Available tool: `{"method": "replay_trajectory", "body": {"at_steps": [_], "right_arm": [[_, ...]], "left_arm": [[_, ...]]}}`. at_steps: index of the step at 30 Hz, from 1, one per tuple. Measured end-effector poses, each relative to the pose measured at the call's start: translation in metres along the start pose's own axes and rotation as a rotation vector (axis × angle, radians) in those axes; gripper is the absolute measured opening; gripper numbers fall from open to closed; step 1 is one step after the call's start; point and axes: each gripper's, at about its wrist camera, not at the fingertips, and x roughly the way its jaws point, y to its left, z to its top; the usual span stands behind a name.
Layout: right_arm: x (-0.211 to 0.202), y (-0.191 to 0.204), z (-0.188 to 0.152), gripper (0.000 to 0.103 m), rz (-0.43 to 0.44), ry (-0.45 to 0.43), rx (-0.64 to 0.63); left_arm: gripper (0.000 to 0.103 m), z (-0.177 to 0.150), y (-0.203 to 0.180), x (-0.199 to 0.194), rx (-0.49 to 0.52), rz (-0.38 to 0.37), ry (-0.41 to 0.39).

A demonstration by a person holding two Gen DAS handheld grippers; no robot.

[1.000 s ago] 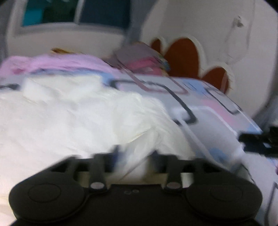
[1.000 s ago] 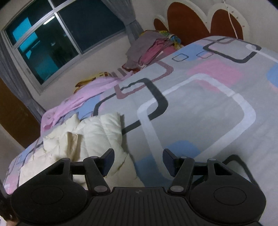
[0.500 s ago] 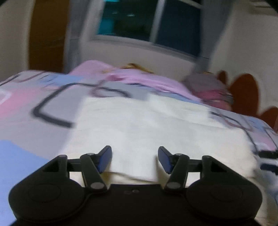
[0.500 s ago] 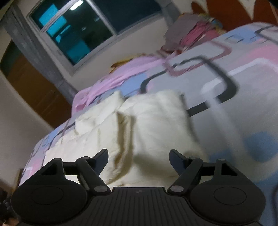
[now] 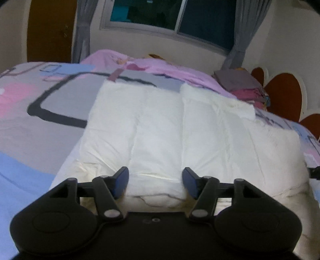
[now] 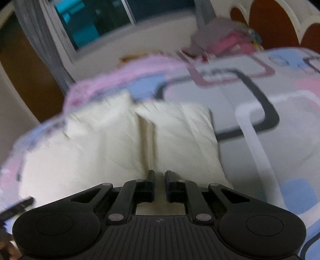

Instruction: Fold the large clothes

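A large cream-white quilted garment [image 5: 180, 128] lies folded flat on the patterned bed; it also shows in the right wrist view [image 6: 112, 148], blurred. My left gripper [image 5: 156, 180] is open just above the garment's near edge, holding nothing. My right gripper [image 6: 159, 176] has its jaws nearly together over the garment's near edge, at the crease between two panels; cloth shows in the narrow gap, but a grip on it is not clear.
The bed cover [image 5: 50, 104] is grey with pink, blue and black rectangles. A pink sheet [image 5: 160, 68] lies along the far side. A pile of folded clothes [image 5: 240, 84] sits by the red headboard [image 5: 284, 94]. A window [image 5: 172, 16] is behind.
Both grippers swung round to face the garment's near edge. The left gripper opened, letting go of the cloth. The right gripper's jaws went from wide open to nearly together.
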Motion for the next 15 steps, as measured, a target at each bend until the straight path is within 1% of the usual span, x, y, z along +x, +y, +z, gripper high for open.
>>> {"method": "replay_trajectory", "body": {"at_steps": [1,2,3,4,5,6,7,8,9,10,11,12,13,14,15], "right_arm": [[-0.002,-0.002,0.0,0.01,-0.004,-0.016,0.019],[-0.009,-0.001,0.0,0.01,-0.007,-0.058,0.038],[-0.018,0.001,0.001,0.017,0.008,-0.108,0.04],[-0.025,0.005,0.003,0.052,0.02,-0.143,0.02],[-0.028,0.013,0.007,0.072,0.024,-0.179,-0.015],[-0.029,0.022,0.01,0.082,0.031,-0.222,-0.066],[-0.026,0.03,0.014,0.082,0.033,-0.228,-0.103],[-0.019,0.039,0.021,0.082,0.037,-0.215,-0.131],[-0.012,0.047,0.026,0.068,0.051,-0.206,-0.153],[-0.002,0.053,0.033,0.048,0.06,-0.194,-0.177],[0.009,0.059,0.037,0.044,0.05,-0.18,-0.202],[0.021,0.064,0.04,0.044,0.03,-0.167,-0.227],[0.031,0.066,0.039,0.044,0.024,-0.156,-0.241],[0.043,0.066,0.036,0.044,0.014,-0.139,-0.254],[0.055,0.064,0.035,0.045,-0.004,-0.118,-0.269]], "left_arm": [[0.06,0.001,0.0,-0.001,0.015,-0.004,0.01],[0.059,0.005,0.001,-0.005,0.023,-0.006,0.007],[0.059,0.009,0.003,-0.013,0.029,-0.008,-0.023],[0.061,0.014,0.004,-0.021,0.035,-0.01,-0.061],[0.064,0.021,0.006,-0.026,0.045,-0.011,-0.091],[0.066,0.029,0.007,-0.026,0.056,-0.005,-0.098],[0.067,0.036,0.008,-0.023,0.07,0.003,-0.104],[0.067,0.046,0.009,-0.017,0.085,0.011,-0.11],[0.067,0.054,0.011,-0.011,0.091,0.013,-0.112],[0.068,0.062,0.012,-0.003,0.096,0.012,-0.112],[0.069,0.07,0.014,0.006,0.102,0.014,-0.111],[0.07,0.077,0.015,0.016,0.108,0.021,-0.108],[0.073,0.083,0.016,0.025,0.112,0.025,-0.1],[0.081,0.088,0.017,0.037,0.115,0.027,-0.081],[0.085,0.09,0.018,0.047,0.122,0.032,-0.056]]}}
